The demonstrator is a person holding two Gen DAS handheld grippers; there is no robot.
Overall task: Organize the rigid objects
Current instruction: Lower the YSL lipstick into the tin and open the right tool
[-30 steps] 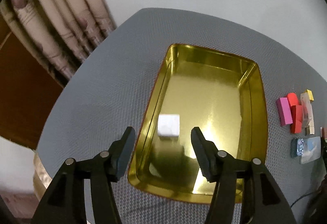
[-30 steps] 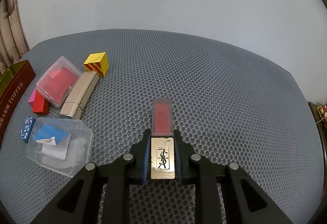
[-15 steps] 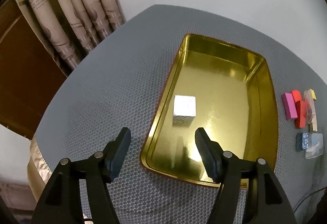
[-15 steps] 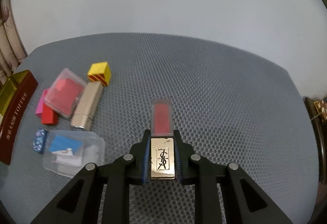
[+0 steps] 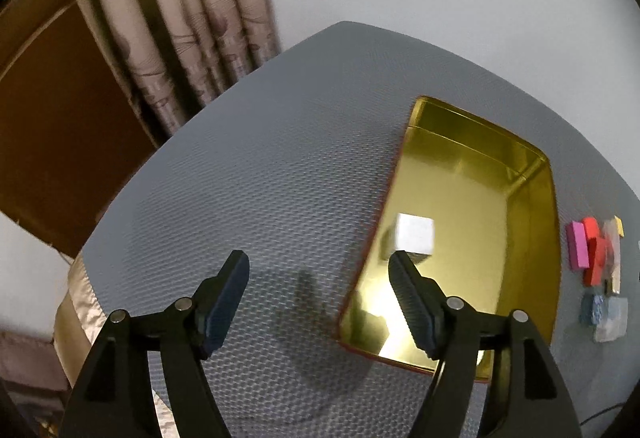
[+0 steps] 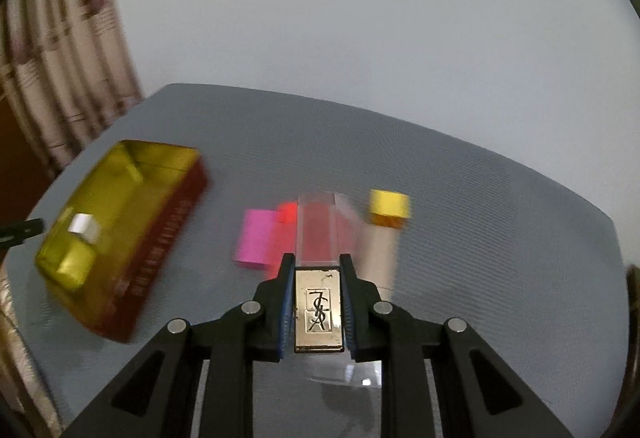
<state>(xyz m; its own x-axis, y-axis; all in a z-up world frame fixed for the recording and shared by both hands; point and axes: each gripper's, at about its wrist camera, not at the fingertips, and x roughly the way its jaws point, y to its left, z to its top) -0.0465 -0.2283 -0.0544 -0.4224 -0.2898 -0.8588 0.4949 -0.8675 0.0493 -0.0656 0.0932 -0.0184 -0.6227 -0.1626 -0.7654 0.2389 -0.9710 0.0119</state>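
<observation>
A gold tin point(image 5: 528, 198) point(image 6: 116, 174) with red outer walls lies on the grey mesh table. Inside it sits a white cube point(image 5: 415, 238) point(image 6: 84, 228). My left gripper point(image 5: 320, 270) hovers above the tin's left edge, its jaws opening with nothing between them. My right gripper point(image 6: 316, 266) is shut on a lipstick point(image 6: 318, 302) with a gold cap and clear red body, held in the air above the loose pieces. Those pieces include a pink block point(image 6: 256, 238) point(image 5: 579, 250), a red block point(image 5: 594, 258), a yellow cube point(image 6: 389, 207) and a beige tube point(image 6: 380, 254).
A blue patterned piece point(image 5: 593, 308) and a clear plastic box point(image 5: 612, 318) lie right of the tin. Curtains point(image 5: 180, 18) and a brown wooden panel point(image 5: 52, 118) stand behind the table's left edge. A white wall is behind.
My left gripper drew back to the left off the tin and its jaws widened, leaving the white cube inside. My right gripper rose and swung left with the lipstick, bringing the tin into view.
</observation>
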